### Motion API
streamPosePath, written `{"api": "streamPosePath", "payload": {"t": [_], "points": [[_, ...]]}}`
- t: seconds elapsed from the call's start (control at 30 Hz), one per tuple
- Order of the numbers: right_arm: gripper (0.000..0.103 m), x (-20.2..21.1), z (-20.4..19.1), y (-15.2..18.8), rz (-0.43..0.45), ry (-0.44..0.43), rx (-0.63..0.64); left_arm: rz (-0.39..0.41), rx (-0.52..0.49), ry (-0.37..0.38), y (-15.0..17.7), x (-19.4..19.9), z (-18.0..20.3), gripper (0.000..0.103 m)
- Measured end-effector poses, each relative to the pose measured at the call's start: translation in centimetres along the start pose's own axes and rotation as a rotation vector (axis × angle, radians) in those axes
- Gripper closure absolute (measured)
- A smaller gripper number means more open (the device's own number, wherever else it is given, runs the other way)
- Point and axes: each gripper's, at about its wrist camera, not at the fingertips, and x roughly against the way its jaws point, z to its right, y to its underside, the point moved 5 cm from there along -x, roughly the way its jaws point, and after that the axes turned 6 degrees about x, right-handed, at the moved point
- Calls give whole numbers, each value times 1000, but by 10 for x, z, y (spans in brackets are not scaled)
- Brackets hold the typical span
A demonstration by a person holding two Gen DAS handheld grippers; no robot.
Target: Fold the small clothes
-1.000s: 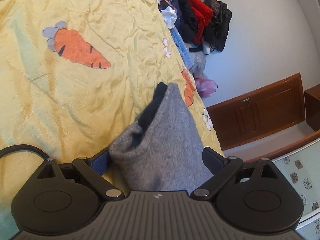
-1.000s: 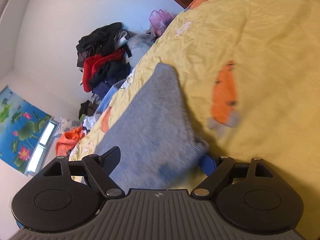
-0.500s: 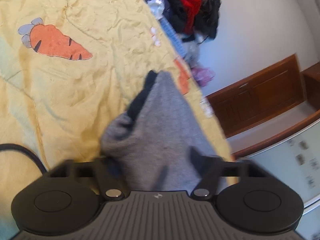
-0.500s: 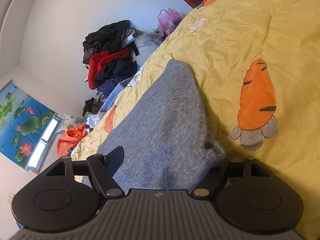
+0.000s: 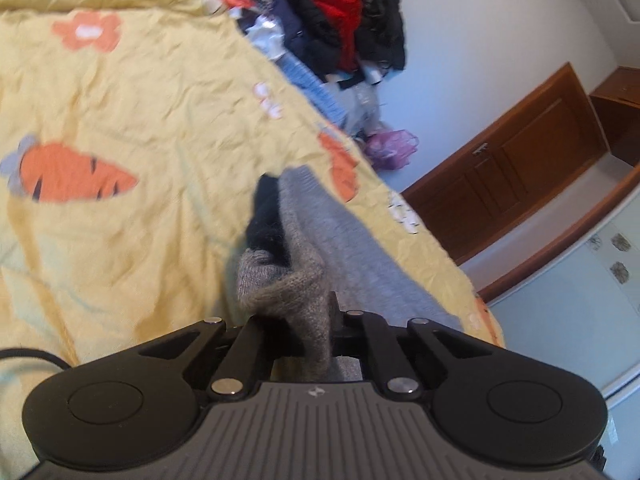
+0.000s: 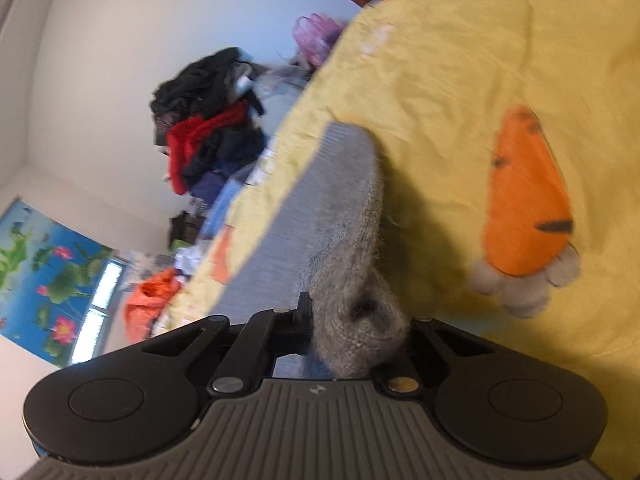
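Observation:
A small grey knit garment [image 5: 320,236] with a black part [image 5: 266,216] along one edge lies on the yellow carrot-print bedspread [image 5: 132,112]. My left gripper [image 5: 308,320] is shut on its near corner, which bunches up between the jaws and is raised off the bed. In the right wrist view the same grey garment [image 6: 320,204] stretches away from me. My right gripper [image 6: 352,328] is shut on another bunched corner of it. The fingertips of both grippers are hidden in the knit.
A heap of dark, red and blue clothes [image 5: 340,36] is piled beyond the far edge of the bed against the white wall. A wooden cabinet [image 5: 508,176] stands to the right. A lotus picture [image 6: 52,276] and an orange bag [image 6: 148,304] show at the left.
Both grippers went from open around the garment's corners to shut on them. The left one has risen and rolled, pulling its corner up into a bunch.

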Motion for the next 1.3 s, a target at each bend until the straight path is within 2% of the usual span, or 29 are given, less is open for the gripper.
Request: {"api": "streamPosePath", "payload": {"t": [0.13, 0.23, 0.33, 0.43, 0.5, 0.57, 0.6, 0.63, 0.73, 0.77, 0.8, 0.83, 0.87, 0.93, 0.97, 1.03, 1.13, 1.2, 1.27, 1.3], "points": [[91, 20, -22, -3, -11, -64, 12, -1, -10, 46, -2, 25, 12, 97], [91, 47, -30, 7, -42, -106, 41, -8, -31, 89, 7, 55, 11, 97], [91, 72, -17, 26, -93, -80, 62, -43, -89, 53, 26, 74, -8, 97], [92, 96, 12, 45, -117, -37, 3, -117, -75, 14, 52, 88, -36, 97], [92, 113, 23, 57, -127, -38, -35, -129, -89, -6, 63, 101, -48, 97], [86, 121, 30, 68, -155, -2, -19, -160, -98, -41, 67, 108, -60, 97], [82, 125, 34, 69, -147, 54, 4, -157, -91, -79, 66, 112, -67, 97], [75, 128, 35, 66, -124, 105, 42, -135, -81, -105, 61, 119, -72, 97], [69, 139, 25, 41, -13, 186, 165, -22, -93, -126, 35, 142, -65, 95], [65, 139, 19, 31, 12, 190, 195, 38, -150, -149, 26, 146, -55, 95], [52, 134, 13, 21, 20, 190, 230, 76, -233, -166, 17, 144, -38, 93], [33, 125, 6, 11, 16, 188, 273, 85, -316, -178, 10, 135, -22, 86], [25, 113, 2, 1, 16, 191, 317, 85, -369, -185, 3, 121, -9, 79], [24, 81, -6, -17, 21, 209, 399, 51, -374, -157, -14, 84, 3, 28], [24, 63, -9, -25, 0, 212, 430, 35, -350, -141, -22, 63, 4, 25], [24, 26, -10, -37, -52, 230, 474, -1, -329, -179, -32, 19, 4, 27], [24, -18, -8, -44, -126, 269, 521, -59, -378, -233, -41, -41, 8, 28], [24, -36, -6, -46, -154, 294, 557, -84, -433, -271, -43, -71, 12, 28], [24, -49, -3, -49, -165, 308, 561, -119, -435, -329, -45, -97, 5, 28], [24, -53, -3, -47, -177, 292, 557, -153, -429, -342, -44, -108, -2, 36]]}}
